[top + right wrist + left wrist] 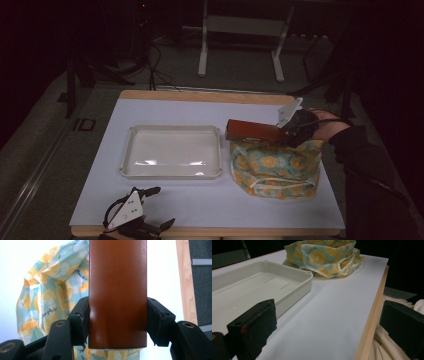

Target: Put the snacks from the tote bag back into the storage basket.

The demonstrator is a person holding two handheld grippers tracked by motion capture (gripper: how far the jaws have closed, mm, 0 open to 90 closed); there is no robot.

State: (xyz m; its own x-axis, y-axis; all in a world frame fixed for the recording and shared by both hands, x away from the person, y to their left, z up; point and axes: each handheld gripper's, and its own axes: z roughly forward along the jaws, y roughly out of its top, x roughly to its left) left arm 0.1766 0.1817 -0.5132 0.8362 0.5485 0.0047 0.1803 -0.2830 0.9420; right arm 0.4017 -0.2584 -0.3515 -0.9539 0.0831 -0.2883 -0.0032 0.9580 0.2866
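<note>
**Right gripper view: brown box pinched, tray waiting**

Right gripper view has my right claw (117,322) pinching the brown box (117,290) across its narrow width, both pads pressed flat to its sides near the close end, the rest of it reaching out ahead of the jaws. From the high view, the box (252,131) hangs level just above the lemon-print bag (275,167), its free end pointing towards the white tray (172,131), which sits just beside the bag on the surface (210,205).

I judge the step in hand to be carrying the box across to the tray. To do it well I would keep it level, since a grip at one end lets the long end droop, and clear the bag's crumpled rim and the tray's wall before lowering. I would set it flat in the tray before letting go.

My left claw (145,210) rests at the near edge of the surface, jaws spread, nothing between them.
</note>
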